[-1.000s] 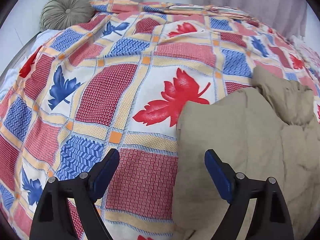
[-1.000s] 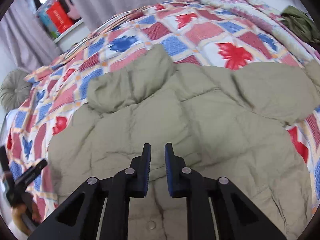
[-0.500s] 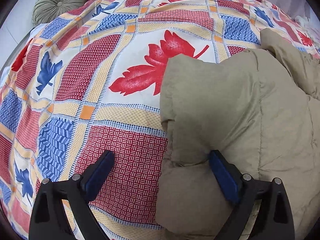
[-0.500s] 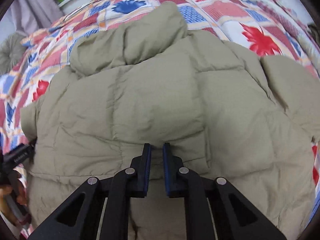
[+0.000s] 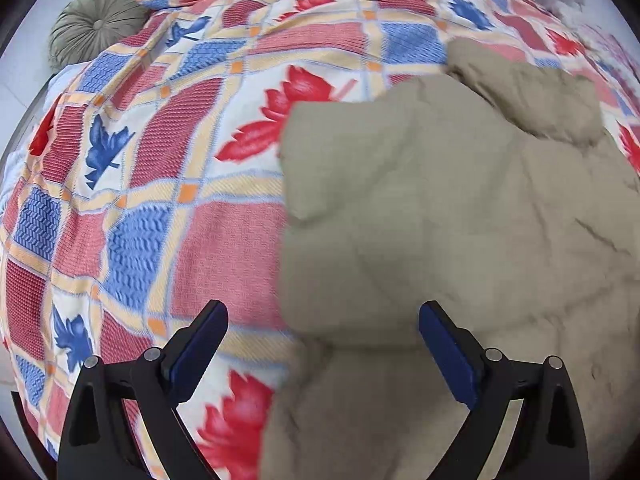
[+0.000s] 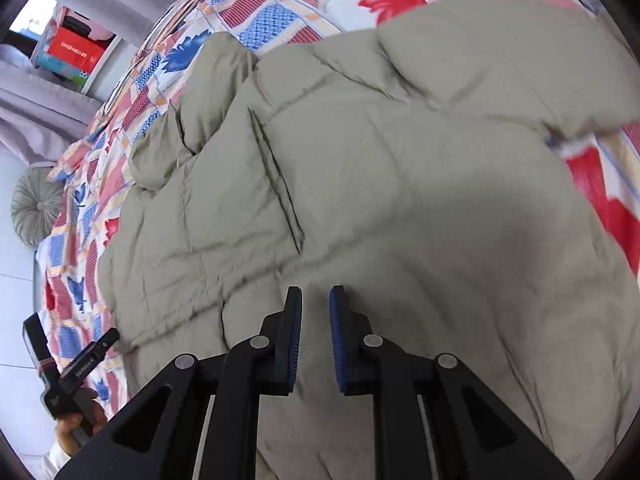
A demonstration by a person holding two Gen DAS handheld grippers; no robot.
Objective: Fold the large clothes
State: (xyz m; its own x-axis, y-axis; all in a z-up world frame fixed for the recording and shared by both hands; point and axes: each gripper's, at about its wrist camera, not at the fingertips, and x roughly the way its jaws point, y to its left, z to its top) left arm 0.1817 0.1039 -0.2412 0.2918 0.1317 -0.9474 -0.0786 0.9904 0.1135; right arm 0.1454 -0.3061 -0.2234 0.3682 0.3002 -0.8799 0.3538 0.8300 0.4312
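A large khaki puffer jacket (image 6: 360,184) lies spread on the bed; it also shows in the left wrist view (image 5: 460,220). My left gripper (image 5: 322,320) is open wide, its jaws astride the jacket's left edge, holding nothing. It also shows at the lower left of the right wrist view (image 6: 80,364). My right gripper (image 6: 315,300) hovers over the middle of the jacket with its jaws nearly closed, a narrow gap between them and nothing held.
The bed is covered by a patchwork bedspread (image 5: 160,200) with red and blue leaves. A round green cushion (image 5: 96,24) lies at the far left corner. A shelf with red boxes (image 6: 72,52) and grey curtains stand behind the bed.
The left gripper drew back a little from the jacket's edge and stayed open. The right gripper shifted over the jacket and tilted, with its jaws still almost closed.
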